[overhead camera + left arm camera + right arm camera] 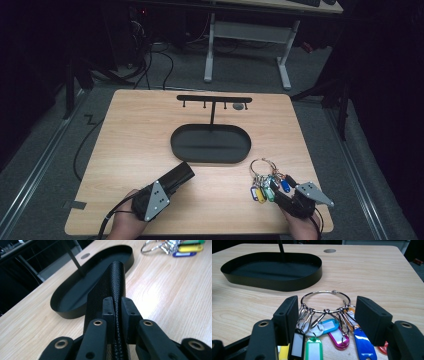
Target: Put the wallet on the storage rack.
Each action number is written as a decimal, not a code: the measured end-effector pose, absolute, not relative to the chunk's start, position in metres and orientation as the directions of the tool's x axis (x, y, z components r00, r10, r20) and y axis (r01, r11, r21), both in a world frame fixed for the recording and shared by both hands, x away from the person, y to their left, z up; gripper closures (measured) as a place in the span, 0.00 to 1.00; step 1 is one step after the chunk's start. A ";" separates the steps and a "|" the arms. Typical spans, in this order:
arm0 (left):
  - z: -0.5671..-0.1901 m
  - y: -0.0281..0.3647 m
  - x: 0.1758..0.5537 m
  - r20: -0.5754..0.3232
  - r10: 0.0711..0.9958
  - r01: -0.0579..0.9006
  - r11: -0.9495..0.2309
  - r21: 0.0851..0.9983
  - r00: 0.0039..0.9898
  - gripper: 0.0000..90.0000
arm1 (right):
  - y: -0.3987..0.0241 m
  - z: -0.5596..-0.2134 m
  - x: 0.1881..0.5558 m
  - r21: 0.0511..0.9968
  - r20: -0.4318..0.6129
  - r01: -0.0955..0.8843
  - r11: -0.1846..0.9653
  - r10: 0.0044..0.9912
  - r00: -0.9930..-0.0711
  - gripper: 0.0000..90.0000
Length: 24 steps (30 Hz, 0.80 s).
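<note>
The black textured case (110, 290) — a slim, leather-look pouch, perhaps a wallet or key holder — is pinched by its near edge in the left gripper (118, 315), whose jaws are pressed together on it. In the high view the case (179, 176) juts forward and to the right from the gripper, raised off the wooden counter (130, 135), its far end pointing at the near rim of the black oval tray (210, 157). The tray is the base of a stand: a thin post rises from it to a crossbar with small hooks (214, 99).

On the other side, the right gripper (325, 322) rests with its jaws spread on either side of a bunch of key tags (329, 328) in black, green, white, teal, magenta, blue and yellow, all threaded on a large wire ring (325, 301). The pads stand clear of the tags, so nothing is pinched there.

The step in hand looks like carrying the case toward the tray. The next move likely calls for bringing it forward over the rim, lowering it flat inside clear of the post, then opening the jaws — while the right gripper would need to close on the ring before the bunch of tags can be lifted to a hook.
</note>
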State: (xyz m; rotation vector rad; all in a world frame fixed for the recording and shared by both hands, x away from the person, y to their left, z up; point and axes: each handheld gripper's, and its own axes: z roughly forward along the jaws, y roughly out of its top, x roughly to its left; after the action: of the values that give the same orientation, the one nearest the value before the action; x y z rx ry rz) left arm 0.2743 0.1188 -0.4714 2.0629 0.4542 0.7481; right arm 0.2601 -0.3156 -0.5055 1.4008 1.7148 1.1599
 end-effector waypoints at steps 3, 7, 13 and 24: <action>-0.468 0.125 0.273 0.316 0.580 0.049 -0.526 0.849 0.751 0.92 | -0.314 -0.505 0.261 0.910 0.060 0.411 0.045 0.969 -0.239 0.40; -0.463 0.128 0.270 0.312 0.587 0.043 -0.511 0.859 0.747 0.92 | -0.312 -0.504 0.262 0.914 0.052 0.402 0.053 0.968 -0.245 0.40; -0.456 0.132 0.267 0.299 0.592 0.032 -0.482 0.875 0.748 0.92 | -0.313 -0.504 0.261 0.914 0.054 0.403 0.049 0.969 -0.241 0.40; -0.439 0.143 0.260 0.223 0.605 0.037 -0.386 0.922 0.765 0.92 | -0.313 -0.504 0.262 0.913 0.052 0.405 0.052 0.969 -0.241 0.40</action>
State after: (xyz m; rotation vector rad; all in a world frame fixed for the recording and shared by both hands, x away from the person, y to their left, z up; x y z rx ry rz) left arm 0.2596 0.1432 -0.4388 1.8875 0.4906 0.6624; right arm 0.2622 -0.3130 -0.5043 1.3865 1.7141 1.1644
